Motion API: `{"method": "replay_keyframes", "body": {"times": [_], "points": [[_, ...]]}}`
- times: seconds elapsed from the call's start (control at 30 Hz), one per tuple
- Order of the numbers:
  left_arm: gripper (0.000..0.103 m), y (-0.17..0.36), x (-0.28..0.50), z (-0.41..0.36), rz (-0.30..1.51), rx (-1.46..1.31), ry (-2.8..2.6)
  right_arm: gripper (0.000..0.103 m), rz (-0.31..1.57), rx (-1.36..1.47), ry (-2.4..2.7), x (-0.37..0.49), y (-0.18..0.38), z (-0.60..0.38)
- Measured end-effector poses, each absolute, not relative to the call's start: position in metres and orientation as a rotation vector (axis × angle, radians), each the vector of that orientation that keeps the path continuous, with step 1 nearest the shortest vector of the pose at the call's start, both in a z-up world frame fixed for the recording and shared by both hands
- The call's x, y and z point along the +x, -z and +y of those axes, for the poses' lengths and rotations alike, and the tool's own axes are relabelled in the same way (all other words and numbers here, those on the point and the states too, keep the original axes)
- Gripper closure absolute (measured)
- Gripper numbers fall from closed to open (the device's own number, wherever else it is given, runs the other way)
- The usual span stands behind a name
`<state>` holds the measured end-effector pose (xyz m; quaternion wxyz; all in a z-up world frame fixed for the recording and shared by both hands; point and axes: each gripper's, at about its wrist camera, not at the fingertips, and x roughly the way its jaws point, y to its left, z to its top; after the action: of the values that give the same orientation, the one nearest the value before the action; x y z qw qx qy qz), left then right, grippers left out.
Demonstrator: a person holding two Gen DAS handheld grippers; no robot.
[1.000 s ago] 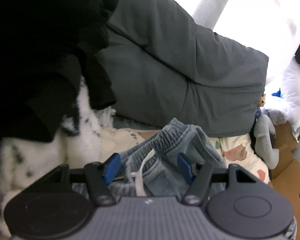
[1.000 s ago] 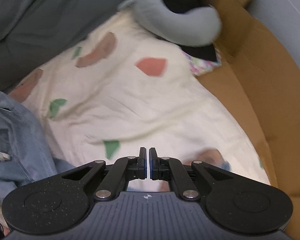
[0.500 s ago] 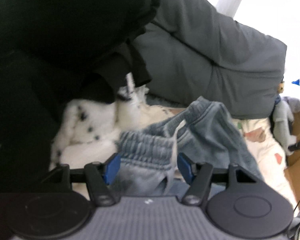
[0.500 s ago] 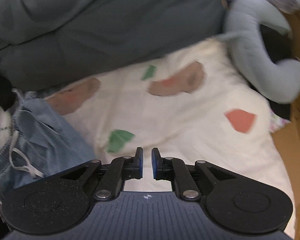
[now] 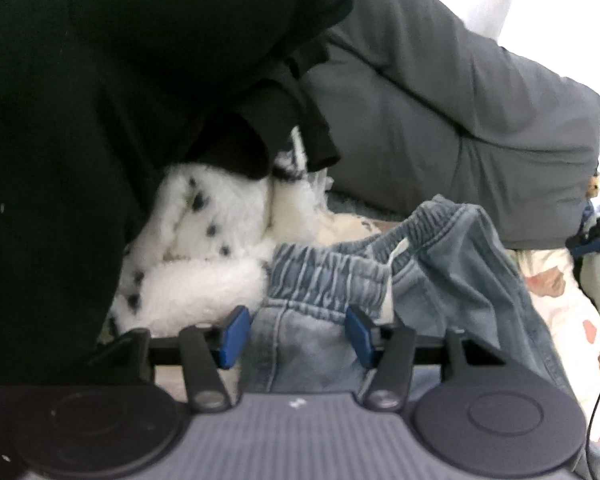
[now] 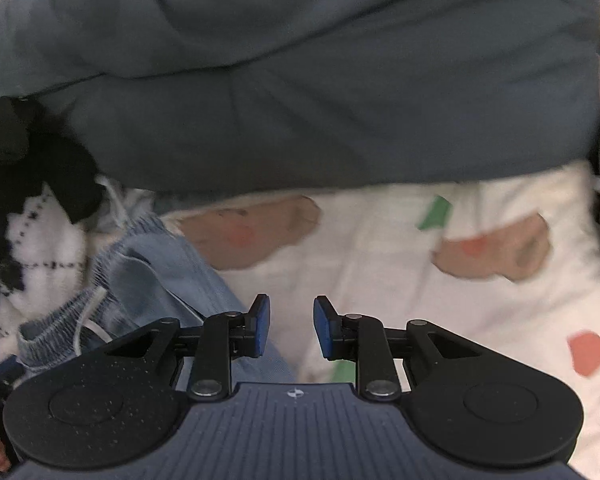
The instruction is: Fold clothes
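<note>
No brand, label or readable writing shows on any garment or on either tool; the only mark is a small pale emblem at the centre of each ribbed grey housing, too small to make out. The denim shorts (image 5: pixel 452 280) are soft, washed-out light blue with a gathered elastic waistband and a flat white drawstring (image 5: pixel 394 258), and they lie crumpled on the bed, in the left wrist view running from 6 o'clock up toward 3 o'clock. The left gripper (image 5: pixel 296 334) has blue pads on black linkages, its jaws are closing, and the denim just below the waistband lies between them, though the pads do not yet press on it. At 9 o'clock of the shorts sits a fluffy white fleece (image 5: pixel 204 248) dotted with black spots (plush, deep pile), and above it hangs a black garment (image 5: pixel 120 120) filling the view from 9 to 12 o'clock. A smooth, puffy grey duvet (image 5: pixel 440 112) is bunched at 1 o'clock. In the right wrist view the right gripper (image 6: pixel 287 330) has its jaws opening with nothing held between them; under it lies the cream bedsheet (image 6: pixel 400 280), printed with irregular tan, coral and green patches. The shorts (image 6: pixel 152 276) lie at 9 o'clock of this gripper, their edge reaching under its left finger.
</note>
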<state>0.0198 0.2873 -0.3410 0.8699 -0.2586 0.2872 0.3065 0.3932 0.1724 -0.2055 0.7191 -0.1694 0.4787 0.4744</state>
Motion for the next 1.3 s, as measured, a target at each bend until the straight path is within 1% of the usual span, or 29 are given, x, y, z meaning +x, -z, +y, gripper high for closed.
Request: {"method": "replay_keyframes", "body": {"times": [0.03,0.1,0.17,0.2,0.33,0.5,0.8,0.83,0.87,0.97,1.07,1.17,1.3], "points": [[0.049,0.342,0.018,0.287,0.595,-0.543,-0.646,0.068,1.054,-0.375,-1.067,0.391,0.206,0.179],[0.054,0.341,0.016,0.287,0.587,-0.534,-0.654,0.064,1.046,-0.374,-1.104,0.385,0.207,0.191],[0.066,0.340,0.013,0.287,0.577,-0.536,-0.664,0.063,1.044,-0.374,-1.134,0.379,0.209,0.201],[0.068,0.339,0.009,0.288,0.573,-0.545,-0.673,0.063,1.043,-0.377,-1.145,0.376,0.210,0.205],[0.069,0.342,0.001,0.292,0.586,-0.582,-0.692,0.063,1.050,-0.376,-1.177,0.368,0.215,0.217],[0.068,0.340,0.001,0.291,0.553,-0.589,-0.656,0.063,1.071,-0.371,-1.184,0.364,0.221,0.226],[0.068,0.357,0.017,0.295,0.630,-0.587,-0.641,0.060,1.084,-0.324,-1.212,0.368,0.223,0.240],[0.069,0.357,0.017,0.296,0.633,-0.590,-0.640,0.060,1.086,-0.321,-1.222,0.368,0.225,0.244],[0.075,0.357,0.018,0.297,0.635,-0.589,-0.638,0.059,1.088,-0.318,-1.232,0.368,0.227,0.247],[0.087,0.354,0.017,0.296,0.637,-0.567,-0.632,0.058,1.098,-0.313,-1.249,0.366,0.231,0.256],[0.088,0.350,0.015,0.296,0.637,-0.556,-0.625,0.057,1.100,-0.316,-1.277,0.363,0.231,0.265],[0.089,0.348,0.013,0.296,0.634,-0.555,-0.621,0.047,1.092,-0.337,-1.309,0.360,0.232,0.276],[0.089,0.346,0.009,0.296,0.630,-0.558,-0.616,0.046,1.119,-0.363,-1.351,0.358,0.241,0.292]]}}
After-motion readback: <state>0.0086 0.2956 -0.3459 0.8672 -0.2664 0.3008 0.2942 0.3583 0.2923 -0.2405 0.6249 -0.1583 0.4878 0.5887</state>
